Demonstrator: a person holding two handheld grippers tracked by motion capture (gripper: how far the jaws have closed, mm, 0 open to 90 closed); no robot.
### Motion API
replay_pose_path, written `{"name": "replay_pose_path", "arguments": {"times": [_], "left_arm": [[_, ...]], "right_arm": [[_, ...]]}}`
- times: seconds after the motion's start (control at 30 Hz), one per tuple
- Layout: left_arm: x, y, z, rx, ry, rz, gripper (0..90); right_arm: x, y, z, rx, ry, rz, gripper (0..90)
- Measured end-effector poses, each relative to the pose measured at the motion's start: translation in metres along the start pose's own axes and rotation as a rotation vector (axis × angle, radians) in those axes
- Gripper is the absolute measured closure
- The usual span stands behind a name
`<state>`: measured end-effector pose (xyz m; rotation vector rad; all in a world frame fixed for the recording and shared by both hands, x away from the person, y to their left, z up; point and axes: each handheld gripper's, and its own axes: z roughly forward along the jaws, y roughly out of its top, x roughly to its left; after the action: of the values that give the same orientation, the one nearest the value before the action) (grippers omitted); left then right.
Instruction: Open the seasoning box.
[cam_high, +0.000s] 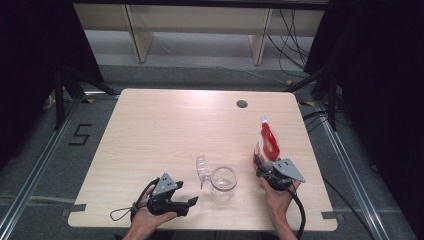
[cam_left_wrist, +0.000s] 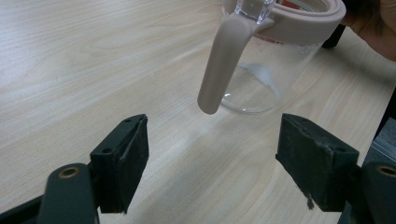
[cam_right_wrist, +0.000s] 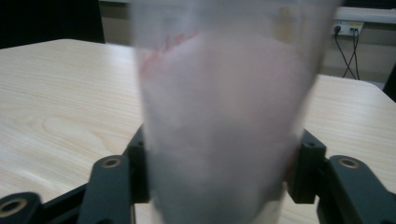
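A clear glass jar stands near the table's front middle, its hinged clear lid swung open to its left. In the left gripper view the jar has a beige rim and a beige handle hanging down its side. My left gripper lies low on the table left of the jar, open and holding nothing. A red and white spout pouch stands upright to the right of the jar. My right gripper is shut on the pouch, gripping its lower part, with a pad on each side.
The light wooden table has a round cable hole near its far edge. Wooden furniture legs and cables stand on the floor beyond the table. Dark curtains and stand legs flank both sides.
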<state>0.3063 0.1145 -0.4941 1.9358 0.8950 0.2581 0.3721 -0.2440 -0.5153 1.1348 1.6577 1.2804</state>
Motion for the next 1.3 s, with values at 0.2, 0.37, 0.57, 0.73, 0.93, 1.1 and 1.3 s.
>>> {"name": "replay_pose_path", "arguments": {"times": [0.2, 0.37, 0.57, 0.73, 0.93, 1.1, 1.3], "left_arm": [[0.001, 0.0, 0.001, -0.003, 0.006, -0.002, 24.8], [0.0, 0.0, 0.003, 0.007, 0.004, -0.009, 24.9], [0.001, 0.001, 0.003, -0.002, -0.002, -0.004, 25.0], [0.0, 0.0, 0.003, -0.01, -0.006, -0.003, 25.0], [0.001, 0.001, 0.002, -0.004, 0.0, 0.002, 25.0], [0.001, 0.001, 0.002, 0.001, -0.005, 0.0, 25.0], [0.001, 0.001, 0.002, -0.001, -0.007, 0.001, 25.0]], "right_arm": [[-0.009, 0.002, 0.001, 0.01, 0.041, -0.054, 46.3], [-0.011, 0.001, 0.002, -0.002, 0.07, -0.046, 46.7], [-0.013, 0.001, 0.001, -0.002, 0.077, -0.046, 46.8], [-0.013, -0.001, 0.002, -0.019, 0.078, -0.042, 46.2], [-0.014, 0.0, 0.005, -0.031, 0.097, -0.041, 44.6], [-0.016, 0.0, 0.006, -0.035, 0.115, -0.037, 45.5], [-0.017, 0.0, 0.006, -0.033, 0.11, -0.042, 46.8]]}}
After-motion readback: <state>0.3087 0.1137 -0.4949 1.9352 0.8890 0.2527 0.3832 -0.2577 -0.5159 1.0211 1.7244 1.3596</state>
